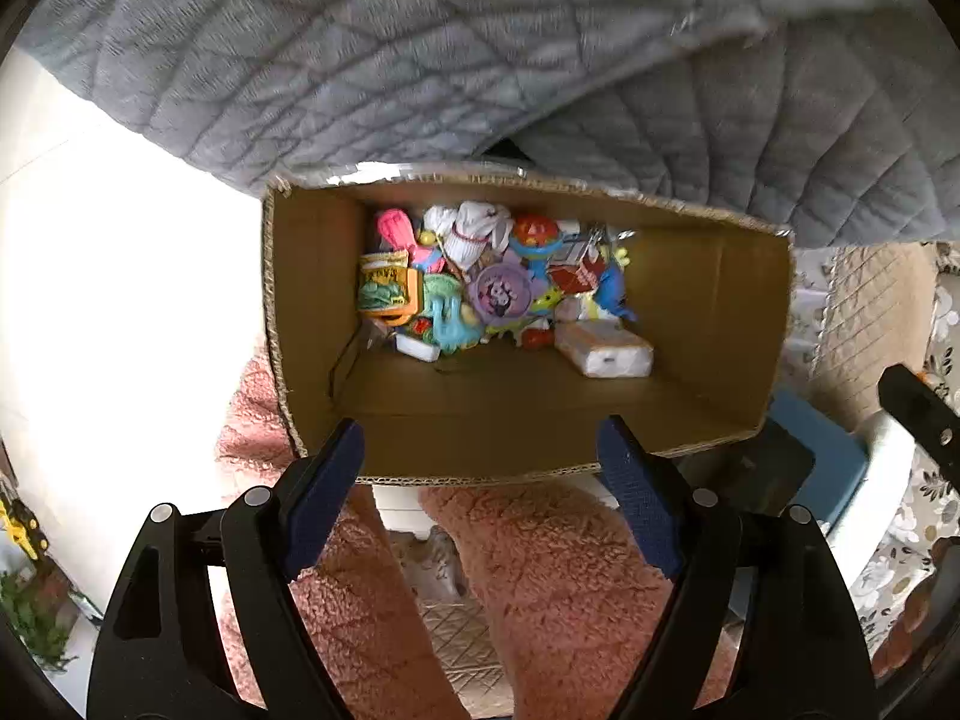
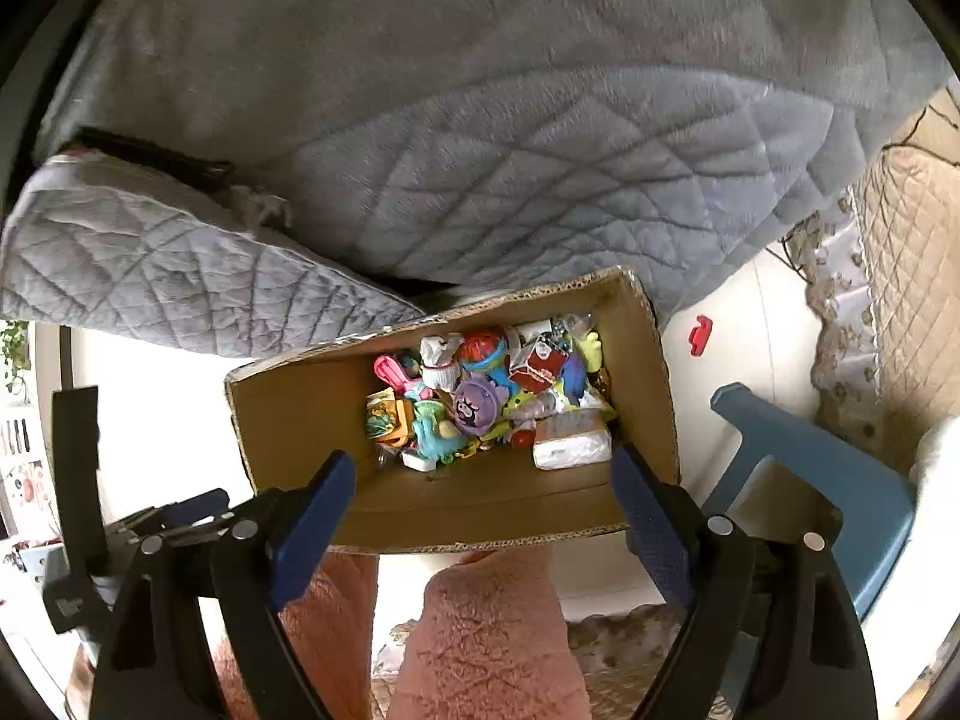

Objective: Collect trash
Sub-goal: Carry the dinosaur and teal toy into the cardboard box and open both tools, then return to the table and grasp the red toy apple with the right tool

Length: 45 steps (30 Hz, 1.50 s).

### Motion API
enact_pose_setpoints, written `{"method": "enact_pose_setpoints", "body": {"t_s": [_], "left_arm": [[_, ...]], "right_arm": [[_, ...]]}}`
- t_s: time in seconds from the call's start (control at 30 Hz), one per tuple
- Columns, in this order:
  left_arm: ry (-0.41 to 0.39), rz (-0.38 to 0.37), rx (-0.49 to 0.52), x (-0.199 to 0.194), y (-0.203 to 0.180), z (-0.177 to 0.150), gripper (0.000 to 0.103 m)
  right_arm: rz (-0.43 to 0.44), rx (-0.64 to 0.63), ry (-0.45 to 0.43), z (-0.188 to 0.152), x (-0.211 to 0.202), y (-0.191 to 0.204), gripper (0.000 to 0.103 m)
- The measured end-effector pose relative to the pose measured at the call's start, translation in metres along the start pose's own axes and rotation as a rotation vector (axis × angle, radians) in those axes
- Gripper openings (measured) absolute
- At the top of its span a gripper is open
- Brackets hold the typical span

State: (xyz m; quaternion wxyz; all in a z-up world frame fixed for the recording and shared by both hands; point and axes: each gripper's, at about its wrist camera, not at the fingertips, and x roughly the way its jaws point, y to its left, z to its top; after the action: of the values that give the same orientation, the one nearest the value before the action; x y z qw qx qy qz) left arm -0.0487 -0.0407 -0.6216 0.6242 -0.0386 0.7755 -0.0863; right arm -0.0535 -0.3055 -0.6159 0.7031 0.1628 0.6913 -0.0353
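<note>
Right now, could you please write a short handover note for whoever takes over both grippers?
Left gripper: open, empty, above the near wall of the cardboard box.
Right gripper: open, empty, over the same box.
Box sits on the floor against a grey quilted cover, holding a heap of small toys and wrappers and a white tissue pack.
Left: a red piece lies on the floor beside the box; it may need collecting.

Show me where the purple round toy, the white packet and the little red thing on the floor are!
purple round toy (image 1: 501, 295), left wrist view, its printed face.
white packet (image 2: 570, 449), right wrist view, its top.
red thing (image 2: 699, 336), right wrist view, its middle.
</note>
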Motion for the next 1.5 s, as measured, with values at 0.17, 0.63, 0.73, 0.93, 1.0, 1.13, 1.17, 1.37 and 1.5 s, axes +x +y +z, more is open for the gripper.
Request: {"method": "enact_pose_setpoints", "body": {"t_s": [0.17,0.63,0.73,0.93,1.0,1.13,1.17,1.37,1.5], "left_arm": [[-0.038,-0.004,0.029,-0.054,0.006,-0.011,0.078],[-0.725,0.085,0.019,-0.347,0.072,-0.031,0.092],[-0.829,0.116,0.000,-0.383,0.094,-0.008,0.092],[-0.798,0.110,-0.069,-0.397,0.150,0.048,0.092],[-0.790,0.114,-0.088,-0.396,0.167,0.059,0.092],[-0.748,0.124,-0.134,-0.394,0.206,0.076,0.092],[-0.738,0.124,-0.145,-0.395,0.214,0.079,0.092],[-0.699,0.112,-0.174,-0.395,0.243,0.099,0.092],[-0.685,0.095,-0.151,-0.398,0.245,0.111,0.092]], "right_arm": [[0.007,-0.034,-0.053,0.001,-0.041,0.015,0.085],[0.273,-0.243,-0.479,0.107,-0.257,0.174,0.093],[0.283,-0.276,-0.501,0.181,-0.258,0.230,0.093],[0.250,-0.267,-0.456,0.320,-0.221,0.330,0.088],[0.206,-0.277,-0.445,0.358,-0.207,0.360,0.083],[0.115,-0.295,-0.415,0.400,-0.181,0.387,0.073],[0.093,-0.296,-0.398,0.409,-0.173,0.392,0.067],[0.005,-0.272,-0.357,0.439,-0.144,0.396,0.051],[0.008,-0.288,-0.350,0.439,-0.145,0.397,0.032]]}}
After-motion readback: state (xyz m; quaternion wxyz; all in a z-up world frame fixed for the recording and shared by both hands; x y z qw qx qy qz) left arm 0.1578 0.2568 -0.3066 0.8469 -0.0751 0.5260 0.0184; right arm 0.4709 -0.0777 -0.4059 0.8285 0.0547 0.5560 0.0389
